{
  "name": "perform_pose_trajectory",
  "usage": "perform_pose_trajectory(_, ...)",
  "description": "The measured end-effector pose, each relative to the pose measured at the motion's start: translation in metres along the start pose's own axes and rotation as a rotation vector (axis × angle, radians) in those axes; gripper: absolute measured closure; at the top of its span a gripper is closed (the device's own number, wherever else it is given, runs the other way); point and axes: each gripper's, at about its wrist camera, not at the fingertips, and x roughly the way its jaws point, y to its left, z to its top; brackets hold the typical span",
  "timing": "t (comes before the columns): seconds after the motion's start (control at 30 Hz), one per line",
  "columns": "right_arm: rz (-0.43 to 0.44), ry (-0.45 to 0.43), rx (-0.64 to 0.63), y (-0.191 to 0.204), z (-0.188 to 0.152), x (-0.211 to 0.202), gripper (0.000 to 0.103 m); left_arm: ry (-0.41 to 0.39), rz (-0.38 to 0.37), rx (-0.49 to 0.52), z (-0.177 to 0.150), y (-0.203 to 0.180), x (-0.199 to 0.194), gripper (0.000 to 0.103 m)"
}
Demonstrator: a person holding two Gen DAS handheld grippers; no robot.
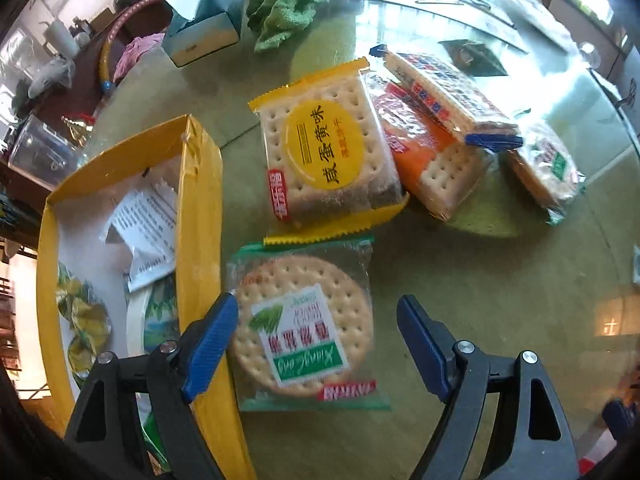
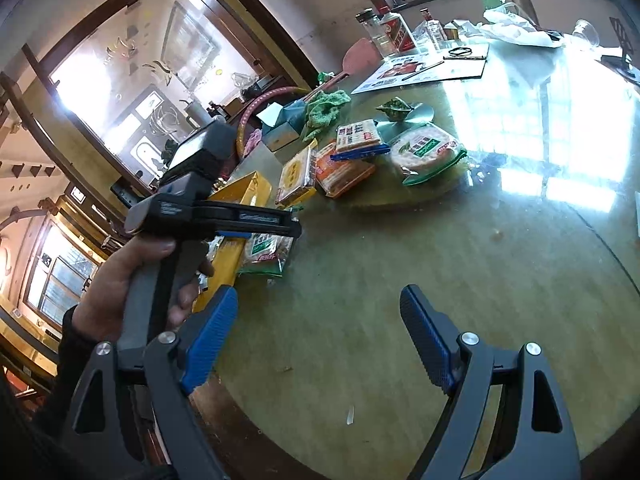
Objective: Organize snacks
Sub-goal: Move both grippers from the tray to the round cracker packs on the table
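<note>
Blue fingertips [image 1: 212, 344] of the left gripper [image 1: 320, 344] stand spread wide in the left wrist view, straddling a round cracker pack with a green label [image 1: 300, 328] that lies flat on the glass-topped table [image 1: 480, 300]. At 9 o'clock sits an open yellow box [image 1: 200, 208] holding a white sachet and what may be wrapped sweets. At 12 o'clock lies a yellow square cracker pack [image 1: 324, 152], then an orange pack [image 1: 424, 152] with a blue-ended pack [image 1: 452, 96] leaning on it, and another green-labelled round pack [image 1: 548, 168] at 2 o'clock.

From the right wrist view, the right gripper [image 2: 320, 340] hangs spread over bare table, pinching nothing. At 9 o'clock the person's left hand [image 2: 120, 280] grips the other tool's handle; the snack pile sits at 12 o'clock.
</note>
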Motion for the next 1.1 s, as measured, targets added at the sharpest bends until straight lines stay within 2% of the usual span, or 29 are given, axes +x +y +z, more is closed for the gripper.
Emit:
perform_pose_trajectory(0.13,0.002,-0.006,0.005,-0.002,-0.001,-0.002,0.019,0.017,-0.040,-0.031,0.024,0.004,0.004,0.022)
perform_pose_trajectory(0.23,0.002,-0.008,0.013,-0.006,-0.001,-0.003,0.019,0.022,-0.088,-0.050,0.008,0.015,-0.002,0.022)
perform_pose_trajectory(0.33,0.008,-0.012,0.021,-0.008,-0.001,-0.004,0.019,0.004,-0.183,-0.044,-0.005,0.014,-0.011,0.022)
perform_pose_trajectory(0.5,0.010,-0.014,0.014,-0.007,-0.002,-0.004,0.019,-0.026,-0.045,-0.043,0.005,0.018,-0.015,0.021)
perform_pose_trajectory(0.63,0.008,-0.012,0.017,-0.007,-0.002,-0.004,0.019,0.009,0.023,0.026,0.011,0.009,-0.007,0.021)
perform_pose_trajectory(0.7,0.009,-0.016,0.016,-0.007,-0.002,-0.005,0.019,0.021,0.034,0.044,0.009,0.008,-0.006,0.021)
perform_pose_trajectory(0.8,0.007,-0.012,0.025,-0.009,-0.001,-0.003,0.019,0.037,0.021,0.015,0.013,0.011,-0.005,0.021)
perform_pose_trajectory(0.83,0.005,-0.009,0.027,-0.009,-0.001,-0.002,0.019,0.063,-0.013,0.006,0.013,0.011,-0.001,0.020)
perform_pose_trajectory(0.97,0.005,-0.016,0.012,-0.005,0.003,-0.004,0.019,0.066,0.004,-0.021,0.016,0.009,0.005,0.018)
perform_pose_trajectory(1.03,0.004,-0.024,0.005,-0.004,0.005,-0.007,0.019,0.060,-0.028,-0.013,0.011,0.006,0.000,0.018)
perform_pose_trajectory(1.1,-0.011,-0.028,-0.006,-0.005,0.008,-0.008,0.019,0.045,-0.094,-0.024,0.000,0.004,-0.009,0.019)
